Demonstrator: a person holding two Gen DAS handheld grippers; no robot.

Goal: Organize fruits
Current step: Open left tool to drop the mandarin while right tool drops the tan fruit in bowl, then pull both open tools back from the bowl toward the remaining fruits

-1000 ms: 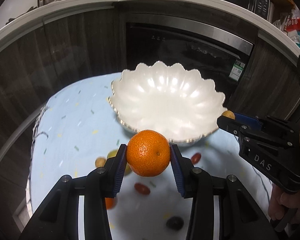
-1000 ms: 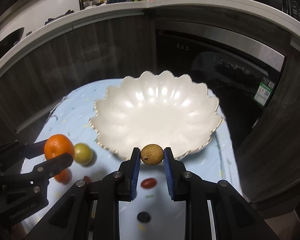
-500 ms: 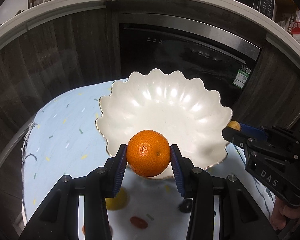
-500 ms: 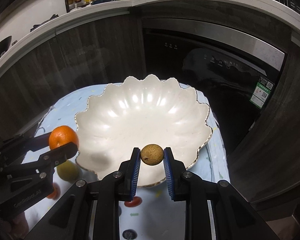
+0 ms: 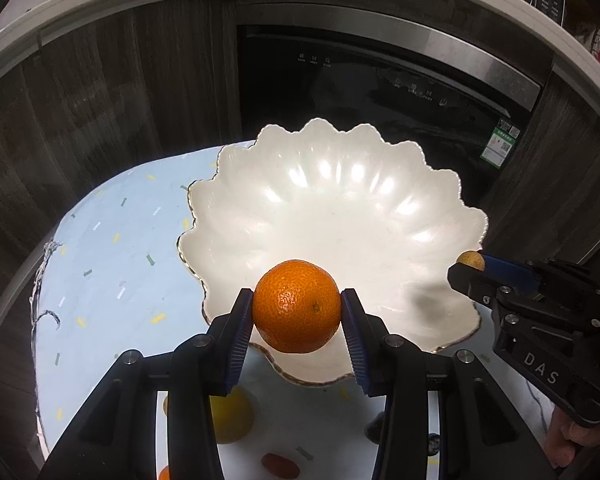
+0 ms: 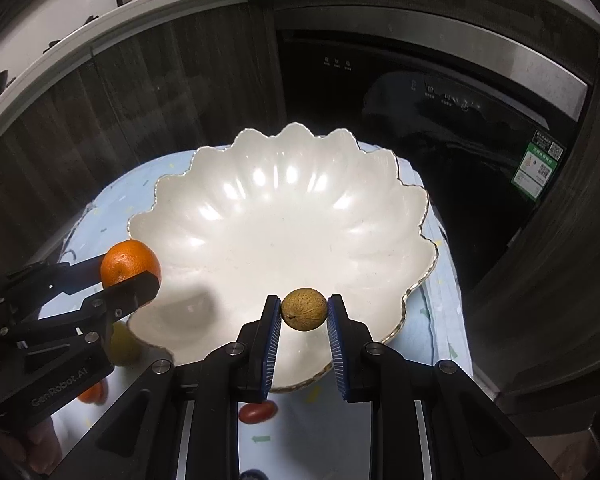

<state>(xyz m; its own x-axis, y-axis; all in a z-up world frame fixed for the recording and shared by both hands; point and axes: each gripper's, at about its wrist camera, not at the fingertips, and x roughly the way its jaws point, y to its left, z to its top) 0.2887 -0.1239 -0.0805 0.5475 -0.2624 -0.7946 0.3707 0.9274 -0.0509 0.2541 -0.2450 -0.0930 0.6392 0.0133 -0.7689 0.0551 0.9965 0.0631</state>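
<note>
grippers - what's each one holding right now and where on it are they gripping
The left gripper clamps the orange by its two sides. The right gripper clamps the small brown fruit the same way.

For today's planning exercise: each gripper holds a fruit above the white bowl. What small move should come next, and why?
Probably lower both a little further, then open. The left gripper is shut on the orange over the bowl near its front rim; the right gripper is shut on the small brown fruit, also above the bowl's inside. The bowl looks empty, so a short drop should land both safely.
</note>
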